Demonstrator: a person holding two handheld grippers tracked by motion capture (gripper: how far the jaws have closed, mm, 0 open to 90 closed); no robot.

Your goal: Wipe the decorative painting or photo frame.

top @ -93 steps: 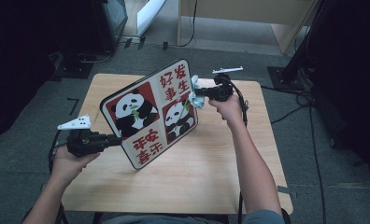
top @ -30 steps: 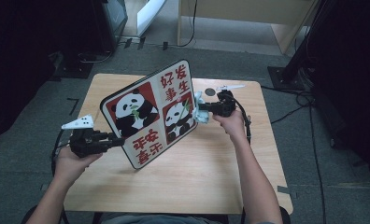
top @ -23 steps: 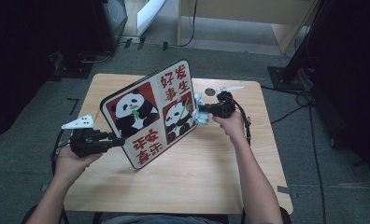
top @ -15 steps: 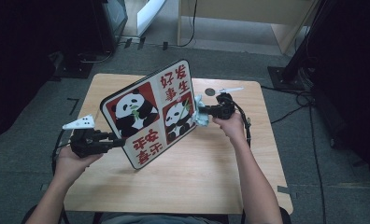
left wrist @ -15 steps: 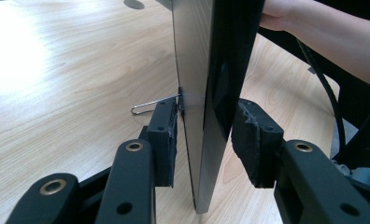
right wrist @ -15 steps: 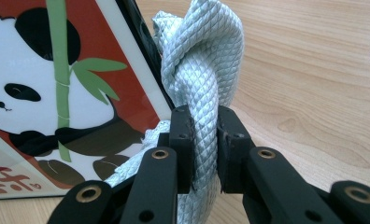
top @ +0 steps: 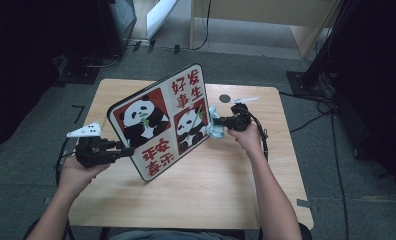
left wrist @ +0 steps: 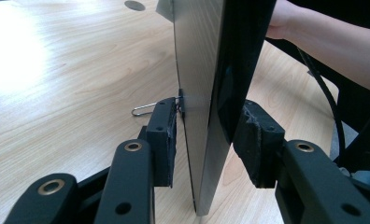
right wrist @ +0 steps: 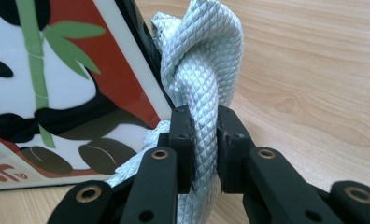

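The left gripper [left wrist: 206,140] has its jaws just eased apart, astride the panda board's [top: 158,120] edge, while the right gripper [right wrist: 205,126] is clamped on a pale cloth [right wrist: 204,70] pressed against the board's far edge.

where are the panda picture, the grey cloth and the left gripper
panda picture [top: 158,127], high view, middle of its printed face
grey cloth [right wrist: 202,70], right gripper view, its folded bulge
left gripper [left wrist: 206,140], left gripper view, midway between fingertips
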